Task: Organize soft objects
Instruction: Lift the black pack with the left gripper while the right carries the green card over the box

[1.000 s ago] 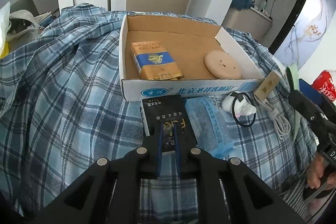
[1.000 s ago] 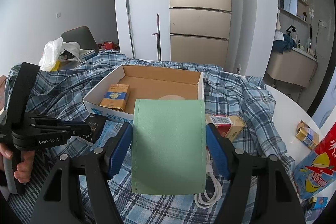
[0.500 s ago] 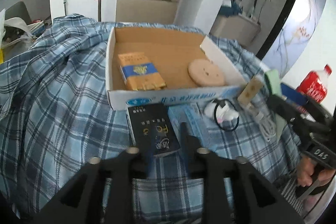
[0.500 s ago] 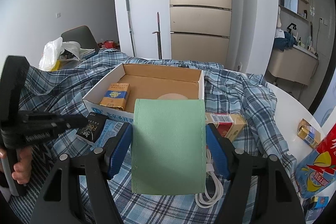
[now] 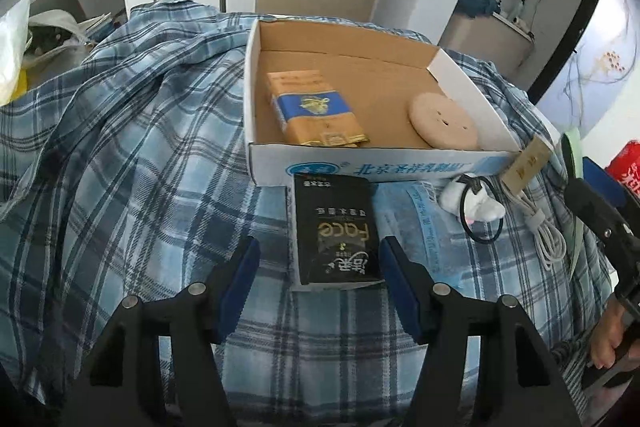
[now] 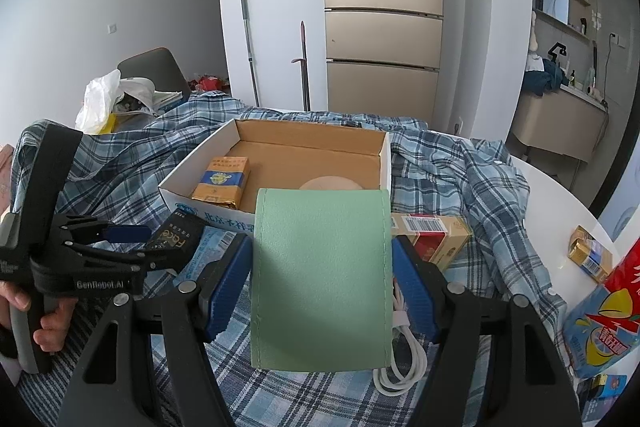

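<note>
A black tissue pack [image 5: 336, 231] lies on the plaid cloth just in front of the cardboard box [image 5: 360, 167]. My left gripper [image 5: 319, 253] straddles it, jaws opening, pads clear of its sides. The right wrist view shows that gripper [image 6: 140, 249] at the left beside the pack [image 6: 176, 233]. My right gripper [image 6: 322, 267] is shut on a flat green pouch [image 6: 322, 279], held in the air before the box [image 6: 276, 155]. In the box lie a yellow-and-blue pack [image 5: 316, 111] and a round beige pad [image 5: 442, 121].
A blue mask packet [image 5: 416, 223], a white lump with a black hair tie [image 5: 472, 203] and a white cable [image 5: 540, 227] lie right of the black pack. A red-and-yellow carton [image 6: 432, 239], a small gold pack [image 6: 590, 253] and a snack bag [image 6: 608, 311] sit at the right.
My left gripper's jaws have spread from shut to wide, and the black pack now lies between them. The right gripper and green pouch have not moved.
</note>
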Demonstrator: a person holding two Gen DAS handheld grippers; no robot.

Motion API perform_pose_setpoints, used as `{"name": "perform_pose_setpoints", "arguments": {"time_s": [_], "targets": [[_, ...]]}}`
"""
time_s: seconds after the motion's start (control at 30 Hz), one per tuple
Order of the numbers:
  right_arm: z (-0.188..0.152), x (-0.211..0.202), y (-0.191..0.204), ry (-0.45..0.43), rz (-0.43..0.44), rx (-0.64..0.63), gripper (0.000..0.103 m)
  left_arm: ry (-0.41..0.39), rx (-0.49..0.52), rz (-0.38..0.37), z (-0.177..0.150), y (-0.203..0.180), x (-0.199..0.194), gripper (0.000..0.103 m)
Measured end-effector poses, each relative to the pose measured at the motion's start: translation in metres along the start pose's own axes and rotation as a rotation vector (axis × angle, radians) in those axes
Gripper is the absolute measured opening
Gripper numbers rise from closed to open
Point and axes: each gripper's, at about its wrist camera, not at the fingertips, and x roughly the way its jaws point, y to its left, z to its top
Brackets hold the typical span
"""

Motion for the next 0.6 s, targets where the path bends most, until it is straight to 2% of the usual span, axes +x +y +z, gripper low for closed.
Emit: {"name": "perform_pose_setpoints", "arguments": {"time_s": [0.37, 0.4, 0.43, 0.6], "targets": [[-0.001, 0.003, -0.002, 0.015, 0.0, 0.01, 0.07, 0.032, 0.087, 0.035, -0.004, -0.019, 0.007, 0.064], [0.0, 0.003, -0.002, 0.016, -0.001, 0.011, 0.07, 0.027, 0.094, 0.041, -0.004, -0.02, 0.007, 0.059], [-0.001, 0.003, -0.002, 0.016, 0.0, 0.013, 0.07, 0.025, 0.104, 0.047, -0.005, -0.022, 0.006, 0.049], [0.0, 0.003, -0.003, 0.013, 0.0, 0.012, 0.07, -0.018, 0.13, 0.046, -0.007, -0.025, -0.003, 0.047]]}}
